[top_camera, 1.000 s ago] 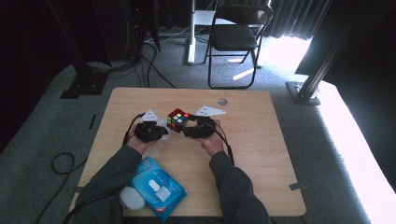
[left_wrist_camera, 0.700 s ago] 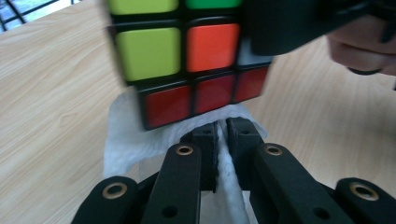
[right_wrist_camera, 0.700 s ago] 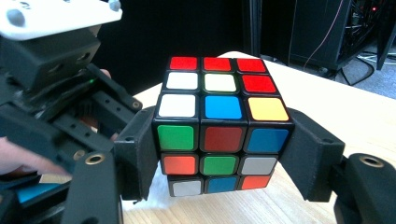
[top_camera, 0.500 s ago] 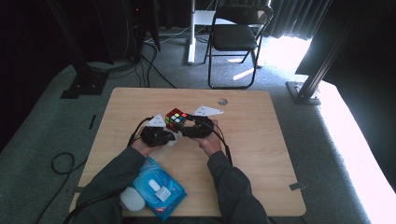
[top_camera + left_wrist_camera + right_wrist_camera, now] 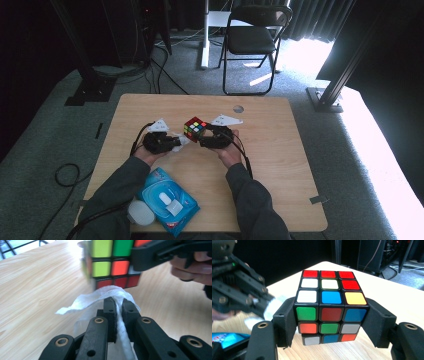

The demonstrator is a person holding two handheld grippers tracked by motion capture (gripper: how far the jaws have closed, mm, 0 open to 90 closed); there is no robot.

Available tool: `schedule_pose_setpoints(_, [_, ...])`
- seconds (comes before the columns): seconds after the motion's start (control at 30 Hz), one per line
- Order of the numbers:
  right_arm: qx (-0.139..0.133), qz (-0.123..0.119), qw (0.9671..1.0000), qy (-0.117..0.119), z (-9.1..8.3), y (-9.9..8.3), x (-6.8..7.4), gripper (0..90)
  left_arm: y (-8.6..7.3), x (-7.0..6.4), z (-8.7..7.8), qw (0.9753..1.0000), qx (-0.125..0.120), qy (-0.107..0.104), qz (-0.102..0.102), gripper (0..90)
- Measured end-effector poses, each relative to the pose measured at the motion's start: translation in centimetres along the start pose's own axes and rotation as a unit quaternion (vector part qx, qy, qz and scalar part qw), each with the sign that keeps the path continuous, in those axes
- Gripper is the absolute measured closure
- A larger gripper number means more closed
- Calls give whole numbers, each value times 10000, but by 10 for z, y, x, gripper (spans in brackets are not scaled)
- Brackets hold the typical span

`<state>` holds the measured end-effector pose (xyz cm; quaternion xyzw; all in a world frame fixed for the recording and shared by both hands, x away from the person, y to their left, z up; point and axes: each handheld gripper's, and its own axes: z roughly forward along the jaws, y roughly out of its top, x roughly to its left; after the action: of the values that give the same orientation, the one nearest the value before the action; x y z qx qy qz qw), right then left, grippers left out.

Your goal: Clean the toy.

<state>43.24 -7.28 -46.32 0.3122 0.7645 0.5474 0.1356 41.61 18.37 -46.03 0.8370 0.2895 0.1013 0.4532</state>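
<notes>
A scrambled puzzle cube is held above the wooden table, clamped by its two sides in my right gripper. My left gripper is shut on a white wet wipe that drapes over its jaw tips. The wipe is right under the cube's lower edge, touching or nearly touching it. In the right gripper view the left gripper and its wipe come in blurred from the left.
A blue pack of wet wipes lies near the table's front edge, with a white rounded object beside it. A small round hole sits in the tabletop at the back. A folding chair stands beyond the table.
Both grippers have drawn closer together. The left gripper with the wipe has moved right, up to the cube's underside.
</notes>
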Motion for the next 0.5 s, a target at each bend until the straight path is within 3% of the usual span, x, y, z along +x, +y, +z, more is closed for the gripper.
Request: schedule_pose_setpoints(0.5, [311,-54,9992,-236,-2,-24,-8,343,-10,14,-5,9986,-13,412,-339,848])
